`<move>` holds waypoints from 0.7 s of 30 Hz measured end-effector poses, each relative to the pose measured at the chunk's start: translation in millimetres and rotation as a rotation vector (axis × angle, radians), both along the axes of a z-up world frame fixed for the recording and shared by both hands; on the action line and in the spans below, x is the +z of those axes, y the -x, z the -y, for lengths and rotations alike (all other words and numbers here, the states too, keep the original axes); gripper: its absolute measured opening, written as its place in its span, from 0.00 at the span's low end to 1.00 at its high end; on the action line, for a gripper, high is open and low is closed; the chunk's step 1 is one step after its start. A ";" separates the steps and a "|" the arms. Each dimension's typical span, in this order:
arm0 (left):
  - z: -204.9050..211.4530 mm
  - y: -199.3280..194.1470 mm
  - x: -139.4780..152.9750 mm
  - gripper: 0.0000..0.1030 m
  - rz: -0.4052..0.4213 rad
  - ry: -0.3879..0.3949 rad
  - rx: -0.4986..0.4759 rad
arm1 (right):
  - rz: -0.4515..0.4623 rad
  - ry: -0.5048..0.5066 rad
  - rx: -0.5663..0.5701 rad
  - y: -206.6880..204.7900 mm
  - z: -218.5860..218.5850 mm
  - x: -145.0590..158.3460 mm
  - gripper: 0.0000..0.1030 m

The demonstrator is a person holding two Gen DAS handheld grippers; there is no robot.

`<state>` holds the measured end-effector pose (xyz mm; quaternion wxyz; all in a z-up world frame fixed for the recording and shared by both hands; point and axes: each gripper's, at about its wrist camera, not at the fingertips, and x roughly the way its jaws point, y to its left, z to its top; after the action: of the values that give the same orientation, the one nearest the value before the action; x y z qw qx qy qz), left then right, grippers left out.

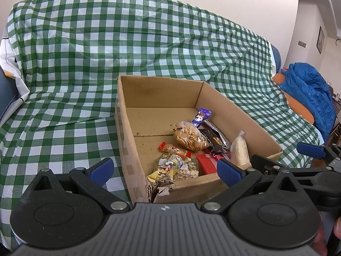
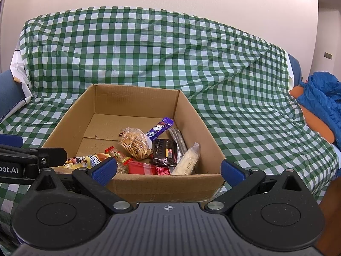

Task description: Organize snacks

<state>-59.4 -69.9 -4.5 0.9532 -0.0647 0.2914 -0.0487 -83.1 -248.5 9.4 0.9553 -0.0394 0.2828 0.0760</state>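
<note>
an open cardboard box (image 2: 136, 183) sits on a sofa draped in a green checked cloth (image 2: 149, 53). the snacks lie in its near right part: a clear bag of biscuits (image 2: 136, 141), a purple bar (image 2: 158, 129), a dark packet (image 2: 166, 152), a red packet (image 2: 141, 168), a pale long pack (image 2: 186, 160) and a yellow cartoon pack (image 1: 168, 167). the left gripper (image 1: 165, 169) and right gripper (image 2: 168, 168) hover by the near wall, fingers spread, holding nothing. a blue jacket (image 1: 309, 91) lies well to the right.
</note>
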 end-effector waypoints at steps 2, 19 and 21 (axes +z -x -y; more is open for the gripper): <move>0.6 0.2 0.4 1.00 -0.001 0.001 0.000 | 0.000 0.001 -0.001 0.3 -0.6 -0.3 1.00; 0.5 0.1 -0.2 1.00 0.001 0.002 0.000 | 0.000 0.001 -0.001 0.8 -0.7 0.1 1.00; 1.7 1.5 0.7 1.00 0.009 0.008 -0.009 | 0.000 0.001 0.000 0.8 -0.7 -0.1 1.00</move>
<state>-60.9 -71.6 -3.8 0.9540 -0.0670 0.2873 -0.0544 -83.9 -247.8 9.3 0.9553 -0.0399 0.2830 0.0759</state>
